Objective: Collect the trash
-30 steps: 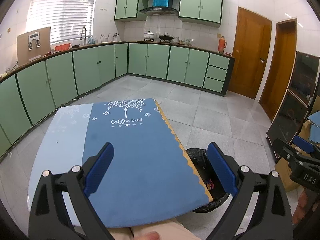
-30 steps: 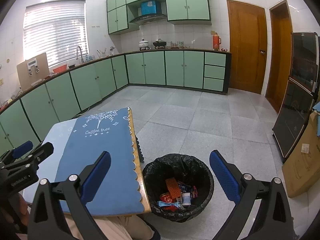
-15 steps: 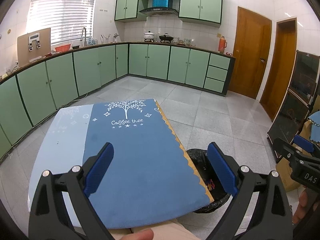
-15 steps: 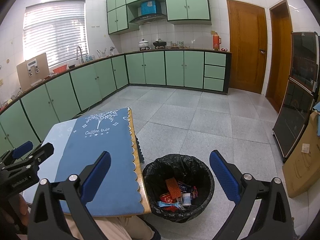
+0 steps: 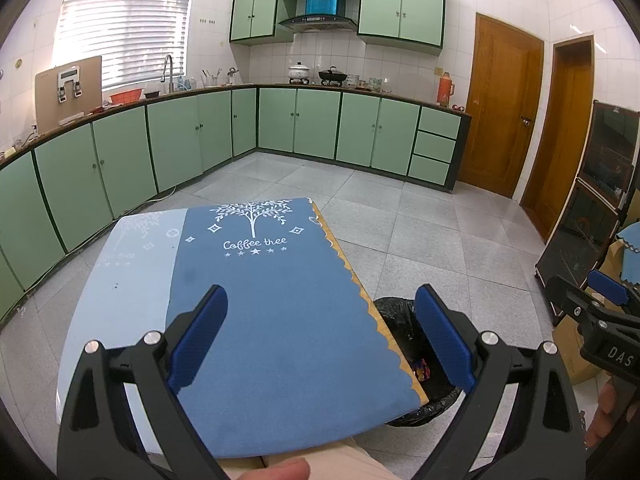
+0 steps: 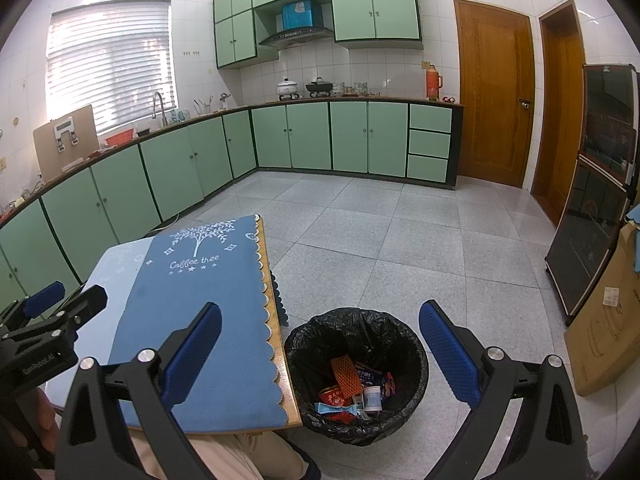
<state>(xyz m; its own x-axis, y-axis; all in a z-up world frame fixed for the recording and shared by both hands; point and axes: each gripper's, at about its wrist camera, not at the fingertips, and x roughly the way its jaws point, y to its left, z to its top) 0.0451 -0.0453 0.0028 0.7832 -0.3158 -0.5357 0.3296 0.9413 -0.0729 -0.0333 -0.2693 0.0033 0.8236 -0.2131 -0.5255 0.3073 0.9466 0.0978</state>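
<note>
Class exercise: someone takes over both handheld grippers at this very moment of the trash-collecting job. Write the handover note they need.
Left gripper: open, empty, held above the blue tablecloth.
Right gripper: open, empty, held above the trash bin.
Bin: black-lined, on the floor at the table's right edge; it holds an orange net sleeve, a red can, a small white cup and wrappers.
Done: no trash shows on the tablecloth in either view.
Left: nothing visible to pick up; check the areas hidden by the grippers before stopping.
</note>
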